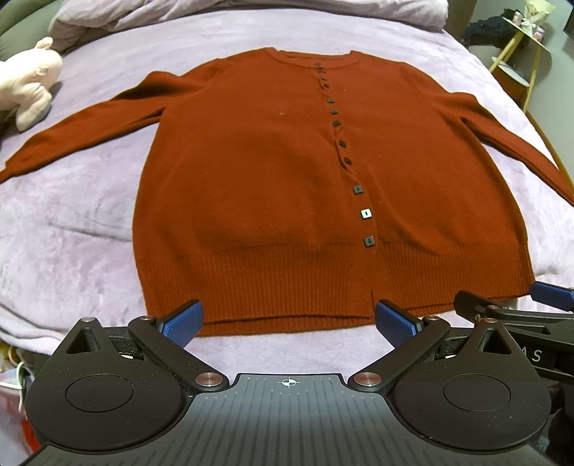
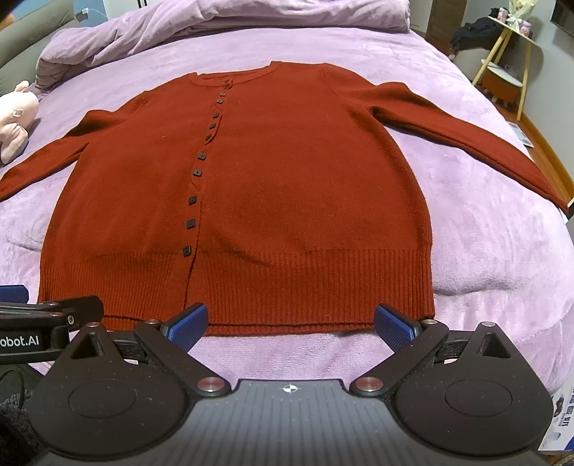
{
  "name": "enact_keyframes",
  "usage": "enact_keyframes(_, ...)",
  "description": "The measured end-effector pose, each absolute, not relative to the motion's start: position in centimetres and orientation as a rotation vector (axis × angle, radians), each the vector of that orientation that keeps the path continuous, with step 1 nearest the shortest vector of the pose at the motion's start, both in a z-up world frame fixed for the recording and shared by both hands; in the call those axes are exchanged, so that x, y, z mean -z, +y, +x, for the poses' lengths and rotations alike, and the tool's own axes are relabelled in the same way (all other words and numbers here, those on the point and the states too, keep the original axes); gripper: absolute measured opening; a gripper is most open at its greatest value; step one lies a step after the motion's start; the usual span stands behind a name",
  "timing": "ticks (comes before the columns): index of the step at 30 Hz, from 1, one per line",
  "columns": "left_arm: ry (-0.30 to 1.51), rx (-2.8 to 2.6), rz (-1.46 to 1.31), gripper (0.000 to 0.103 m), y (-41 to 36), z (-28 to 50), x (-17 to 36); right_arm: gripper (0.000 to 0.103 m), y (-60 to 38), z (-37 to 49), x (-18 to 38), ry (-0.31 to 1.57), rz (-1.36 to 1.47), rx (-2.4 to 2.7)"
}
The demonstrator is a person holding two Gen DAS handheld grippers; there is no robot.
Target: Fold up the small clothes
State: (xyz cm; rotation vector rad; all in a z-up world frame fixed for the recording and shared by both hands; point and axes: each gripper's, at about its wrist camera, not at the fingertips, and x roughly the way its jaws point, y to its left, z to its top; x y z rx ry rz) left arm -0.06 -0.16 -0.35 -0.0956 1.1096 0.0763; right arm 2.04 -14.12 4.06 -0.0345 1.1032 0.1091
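Observation:
A rust-red buttoned cardigan [image 1: 258,172] [image 2: 287,186] lies flat and face up on a lilac bed cover, sleeves spread out to both sides, a row of dark square buttons running down its front. My left gripper [image 1: 288,324] hovers open just short of the ribbed hem, left of the button line. My right gripper [image 2: 290,324] is open too, in front of the hem's right half. Neither holds anything. Each gripper shows at the edge of the other's view: the right one [image 1: 509,308], the left one [image 2: 43,315].
The lilac bed cover [image 1: 79,222] [image 2: 502,251] spreads all around the cardigan, with a bunched duvet [image 2: 215,21] at the head. A pink plush toy [image 1: 32,82] lies at the far left. A side table with yellow legs [image 2: 509,53] stands beyond the bed's right edge.

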Motion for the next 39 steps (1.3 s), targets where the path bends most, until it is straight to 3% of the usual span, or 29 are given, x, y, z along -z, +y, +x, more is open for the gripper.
enact_keyframes(39, 1.122, -0.083, -0.116, 0.103, 0.39, -0.01, 0.58, 0.099, -14.13, 1.86, -3.86, 1.098, -0.040, -0.099)
